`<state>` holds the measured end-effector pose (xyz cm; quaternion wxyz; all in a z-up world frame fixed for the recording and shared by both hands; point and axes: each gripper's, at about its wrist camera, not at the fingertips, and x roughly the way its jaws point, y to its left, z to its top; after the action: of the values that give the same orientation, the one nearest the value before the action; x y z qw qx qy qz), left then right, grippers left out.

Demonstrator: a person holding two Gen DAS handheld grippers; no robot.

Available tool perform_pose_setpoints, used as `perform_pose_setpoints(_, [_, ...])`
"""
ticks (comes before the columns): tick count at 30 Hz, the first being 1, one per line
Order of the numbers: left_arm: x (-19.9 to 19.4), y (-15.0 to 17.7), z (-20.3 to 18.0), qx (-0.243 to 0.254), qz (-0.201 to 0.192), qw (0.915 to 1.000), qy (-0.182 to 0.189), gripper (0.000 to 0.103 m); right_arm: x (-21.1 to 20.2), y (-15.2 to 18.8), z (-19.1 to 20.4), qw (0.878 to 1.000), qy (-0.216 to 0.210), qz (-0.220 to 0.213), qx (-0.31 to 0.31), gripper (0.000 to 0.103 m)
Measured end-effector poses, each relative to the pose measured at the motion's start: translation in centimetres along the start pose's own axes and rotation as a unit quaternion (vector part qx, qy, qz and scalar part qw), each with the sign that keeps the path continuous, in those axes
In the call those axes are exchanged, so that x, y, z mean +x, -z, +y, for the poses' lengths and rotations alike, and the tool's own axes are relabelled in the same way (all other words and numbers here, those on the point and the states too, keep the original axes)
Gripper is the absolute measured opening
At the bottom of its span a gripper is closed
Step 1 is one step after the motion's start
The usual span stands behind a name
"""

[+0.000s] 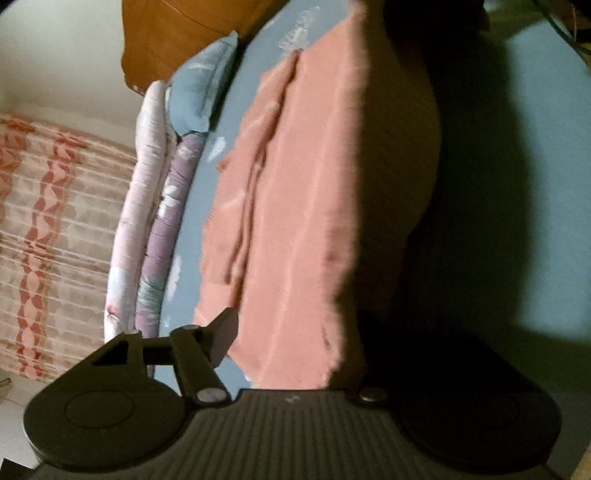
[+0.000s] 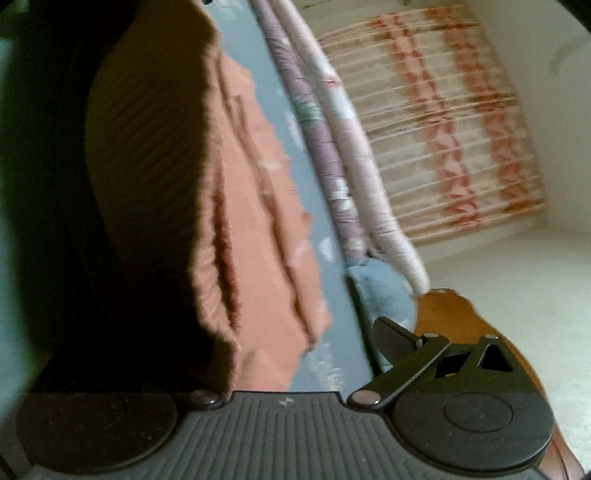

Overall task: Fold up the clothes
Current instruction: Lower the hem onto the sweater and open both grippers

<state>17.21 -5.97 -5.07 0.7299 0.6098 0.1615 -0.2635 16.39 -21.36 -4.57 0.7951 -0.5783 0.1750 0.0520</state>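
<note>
A salmon-pink ribbed cloth [image 1: 295, 184] lies lengthwise on the blue bed sheet [image 1: 546, 147], and its near part rises dark and shadowed close to both cameras. My left gripper [image 1: 295, 332] has its jaws apart. One finger [image 1: 221, 338] shows right at the cloth's edge, the cloth fills the gap, and the other finger is lost in shadow. In the right wrist view the same cloth [image 2: 255, 206] runs up the frame. My right gripper [image 2: 288, 332] stands wide open. Its visible finger [image 2: 391, 332] is clear of the cloth, with bare sheet between; its other finger is hidden behind the dark fold.
Rolled purple and pale pink bedding [image 1: 155, 221] lines the far side of the bed, with a blue pillow [image 1: 199, 88] at its end. A wooden headboard [image 1: 177, 33] stands beyond. A patterned pink curtain [image 2: 443, 118] hangs on the wall.
</note>
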Motion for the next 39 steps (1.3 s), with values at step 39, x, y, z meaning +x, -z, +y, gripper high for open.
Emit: perform_pose_setpoints(39, [-7.0,5.4,-6.6,-0.033,0.072,0.9944,-0.069,0.058,-9.1,7.4,4.7,0.994,0.028,0.105,0.01,0.091])
